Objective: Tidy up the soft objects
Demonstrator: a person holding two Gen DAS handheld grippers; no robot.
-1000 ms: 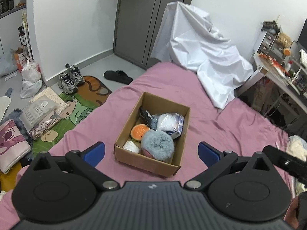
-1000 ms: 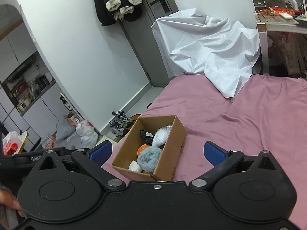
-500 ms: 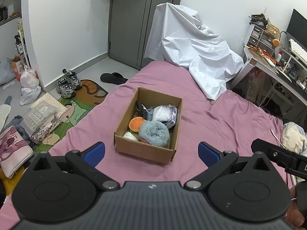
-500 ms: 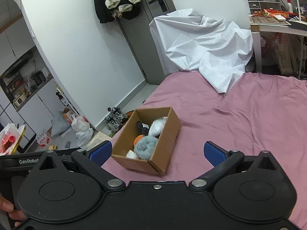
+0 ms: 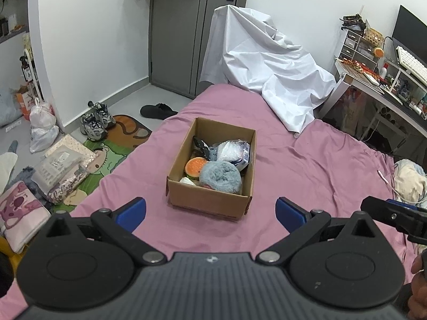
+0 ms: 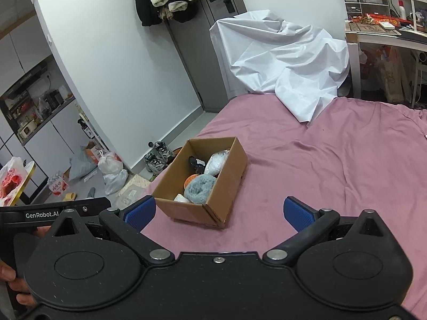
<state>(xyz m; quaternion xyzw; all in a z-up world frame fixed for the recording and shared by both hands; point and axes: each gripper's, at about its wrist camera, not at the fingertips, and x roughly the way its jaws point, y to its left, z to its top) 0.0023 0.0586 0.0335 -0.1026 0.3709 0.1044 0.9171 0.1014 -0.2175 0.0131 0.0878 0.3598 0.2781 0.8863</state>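
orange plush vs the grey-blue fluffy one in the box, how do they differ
The orange plush is smaller, smooth and flat-looking; the grey-blue fluffy one is bigger, shaggy and rounded. The orange plush lies partly tucked beside the grey-blue one, which sits nearer the front wall. Both lie inside the cardboard box on the pink bed, untouched.

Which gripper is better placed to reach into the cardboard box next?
Probably left. The left gripper faces the cardboard box squarely, centred between its open jaws; the right gripper sees it off toward its left finger.
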